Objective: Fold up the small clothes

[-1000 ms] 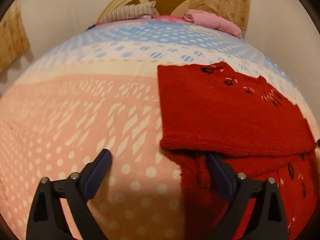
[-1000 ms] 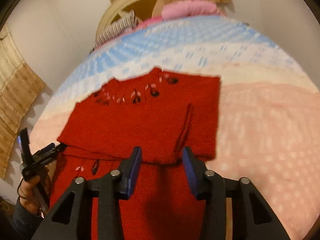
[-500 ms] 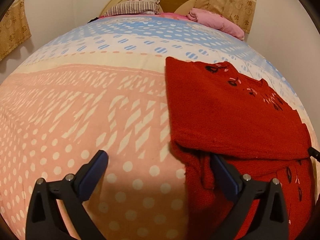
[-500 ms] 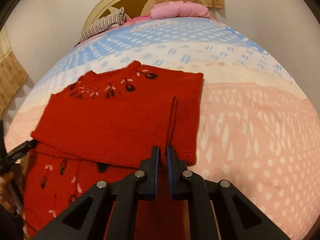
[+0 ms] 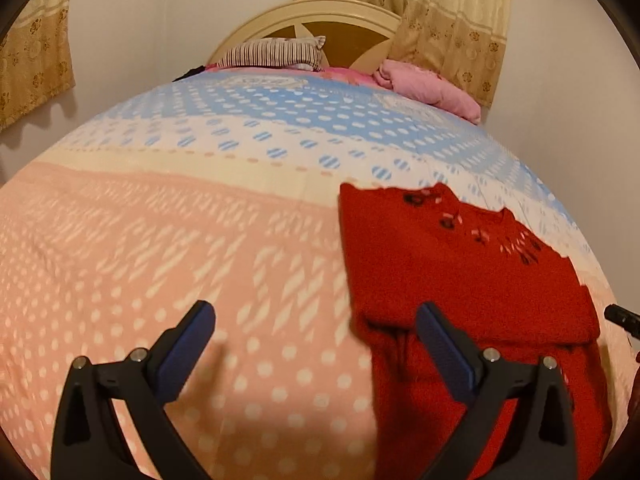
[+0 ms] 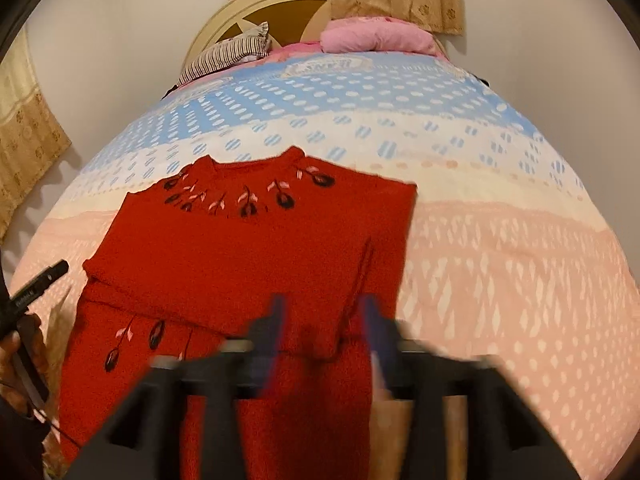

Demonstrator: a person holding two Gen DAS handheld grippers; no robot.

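Left wrist view: left tool [image 5: 314, 326] spread wide above bed [image 5: 168, 240], red sweater [image 5: 460, 276] folded at right. Right wrist view: right tool [image 6: 324, 320] blurred, apart, empty, over red sweater [image 6: 248, 256] on bed [image 6: 500, 248].

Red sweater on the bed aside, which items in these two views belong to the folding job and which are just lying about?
Part of the job:
- red sweater, partly folded on the bedspread
- left hand-held gripper, open
- right hand-held gripper, blurred, fingers apart

Just lying about:
- striped pillow
- pink bundle by the headboard
- curtains
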